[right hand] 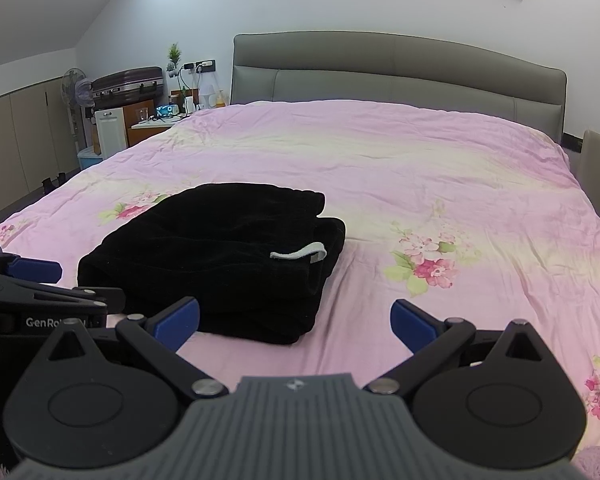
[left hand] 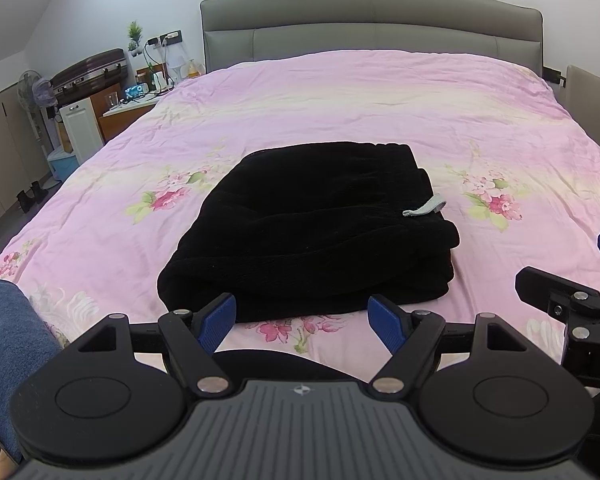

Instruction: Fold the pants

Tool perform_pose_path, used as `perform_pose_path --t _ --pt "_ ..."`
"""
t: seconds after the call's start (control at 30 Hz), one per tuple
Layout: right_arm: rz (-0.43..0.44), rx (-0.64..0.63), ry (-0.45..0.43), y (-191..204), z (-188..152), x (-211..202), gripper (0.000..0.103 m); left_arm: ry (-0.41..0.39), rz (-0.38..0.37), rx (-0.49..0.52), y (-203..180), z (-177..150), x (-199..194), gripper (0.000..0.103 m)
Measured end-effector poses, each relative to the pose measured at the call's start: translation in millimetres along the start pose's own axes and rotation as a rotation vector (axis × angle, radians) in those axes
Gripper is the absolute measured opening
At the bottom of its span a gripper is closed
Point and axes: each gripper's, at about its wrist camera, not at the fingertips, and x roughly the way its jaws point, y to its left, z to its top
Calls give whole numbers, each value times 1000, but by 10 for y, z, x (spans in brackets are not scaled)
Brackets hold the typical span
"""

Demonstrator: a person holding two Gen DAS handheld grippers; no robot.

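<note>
Black pants [left hand: 312, 232] lie folded into a thick stack on the pink floral bedspread [left hand: 340, 100], with a pale drawstring end [left hand: 426, 209] on top. My left gripper [left hand: 302, 320] is open and empty, just short of the stack's near edge. In the right wrist view the pants [right hand: 212, 256] lie left of centre. My right gripper [right hand: 296, 320] is open and empty, near the stack's near right corner. The left gripper also shows at the left edge of the right wrist view [right hand: 28, 280]; the right gripper shows at the right edge of the left wrist view [left hand: 572, 296].
A grey padded headboard [left hand: 372, 28] stands at the far end of the bed. A nightstand [left hand: 128, 108] with clutter, a suitcase [left hand: 88, 70] and a fan [left hand: 32, 92] stand to the far left. A denim-clad leg [left hand: 8, 336] is at the near left.
</note>
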Motion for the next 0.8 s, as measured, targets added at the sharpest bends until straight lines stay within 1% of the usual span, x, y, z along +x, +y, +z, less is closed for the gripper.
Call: perform_pose_path --t 0.33,0.43,0.57,0.8 --pt "2 -1 0 -2 -8 -8 98 2 5 2 -16 -10 -23 88" --pt "1 -1 0 -3 -10 -9 98 4 -12 -8 -7 -10 -32 88" --pt "2 -2 0 -5 -11 -11 98 -6 -11 -11 -5 2 -46 88" --pt "3 -5 -4 -8 9 -20 98 -14 -30 -13 -10 35 -75 88"
